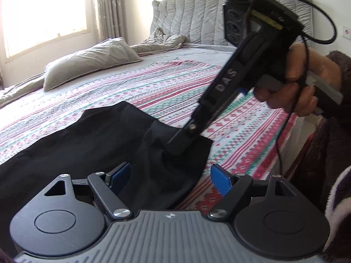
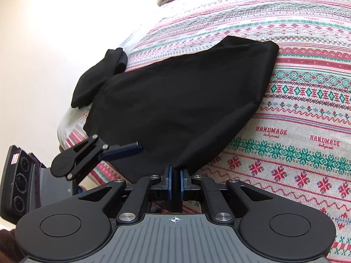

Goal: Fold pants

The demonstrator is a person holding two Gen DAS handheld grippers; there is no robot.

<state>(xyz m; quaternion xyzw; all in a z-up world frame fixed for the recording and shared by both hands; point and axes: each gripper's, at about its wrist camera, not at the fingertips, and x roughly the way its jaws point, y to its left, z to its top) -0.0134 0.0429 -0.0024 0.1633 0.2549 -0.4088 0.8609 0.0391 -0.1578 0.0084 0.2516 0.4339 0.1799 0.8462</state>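
Black pants (image 1: 105, 140) lie on the patterned bedspread (image 1: 153, 83), partly folded; in the right wrist view the pants (image 2: 179, 100) spread across the bed with a leg end trailing off toward the left edge. My left gripper (image 1: 170, 176) is open, blue pads wide apart, hovering over the near edge of the pants. My right gripper (image 2: 174, 183) is shut on a corner of the pants and holds it pinched between the blue pads. In the left wrist view the right gripper (image 1: 175, 146) presses down on the pants' right corner. The left gripper (image 2: 122, 150) shows at the left in the right wrist view.
A grey pillow (image 1: 92, 61) and crumpled grey bedding (image 1: 162, 41) lie toward the quilted headboard (image 1: 208, 15). A bright window (image 1: 43, 11) is at the left. The bed's edge (image 2: 72, 109) drops off at left in the right wrist view.
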